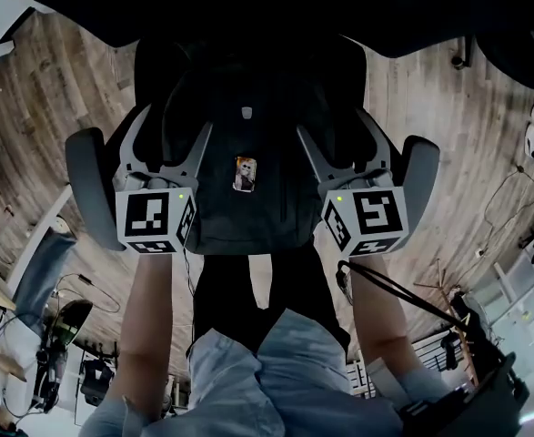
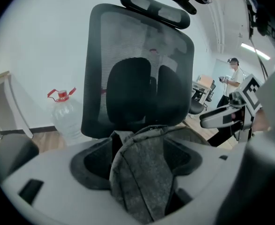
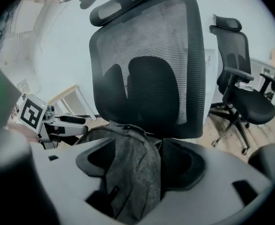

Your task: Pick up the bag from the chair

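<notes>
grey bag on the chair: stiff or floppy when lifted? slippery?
Probably floppy: the bag bunches into a soft fold in the left gripper view. Its rough grey weave should grip, not slip. It seems to lean on the chair back, so expect sag when lifted.

The bag (image 1: 248, 217) filled the seat, leaving only narrow lanes along its sides. The left gripper (image 1: 176, 121) sat between the bag and the left armrest (image 1: 89, 185), and the right gripper (image 1: 332, 121) between the bag and the right armrest (image 1: 418, 176). Both had their jaws wide with bag fabric between them. The backrest (image 2: 137, 69) walled off the far side just behind. Room stood open above the bag and toward the person.
</notes>
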